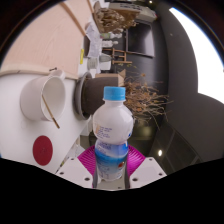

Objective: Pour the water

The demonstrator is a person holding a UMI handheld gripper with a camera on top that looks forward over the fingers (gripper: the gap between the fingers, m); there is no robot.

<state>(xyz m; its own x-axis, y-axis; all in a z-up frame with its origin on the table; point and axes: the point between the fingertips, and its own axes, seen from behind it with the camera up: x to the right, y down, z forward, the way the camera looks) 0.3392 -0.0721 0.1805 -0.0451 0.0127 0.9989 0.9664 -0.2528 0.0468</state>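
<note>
One bottle (112, 130) fills the middle of the gripper view: clear plastic, a light blue cap on top, a blue label band round its lower part, standing upright. It sits between the two fingers of the gripper (111, 166), and the magenta pads (88, 160) show at either side of its base, at about seven and five o'clock from the label. Both pads seem to lie against the bottle's sides with no gap visible, so the tongs look narrowed onto it and holding it. How full the bottle is cannot be told; the upper part looks pale and cloudy.

At ten o'clock from the bottle stands a white cup (45, 97) with a handle, its mouth facing the bottle; the inside is shadowed and what it holds cannot be seen. The cup rests against a broad white body (25, 125) with a round red mark (42, 150) at eight o'clock from the bottle. What that white body is cannot be made out, and part of it is cut off.

At three o'clock from the cap lies a tangle of dry twigs (148, 98), like a nest, and a second tangle (128, 17) sits at twelve o'clock, far beyond. Between them stands a dark rack or frame (125, 50), too small to read. A bright window (200, 50) curves at two o'clock.

Open room lies mainly at three to four o'clock of the bottle, over a dark surface (175, 130); the cup's rim is close at the cap's ten o'clock side.
</note>
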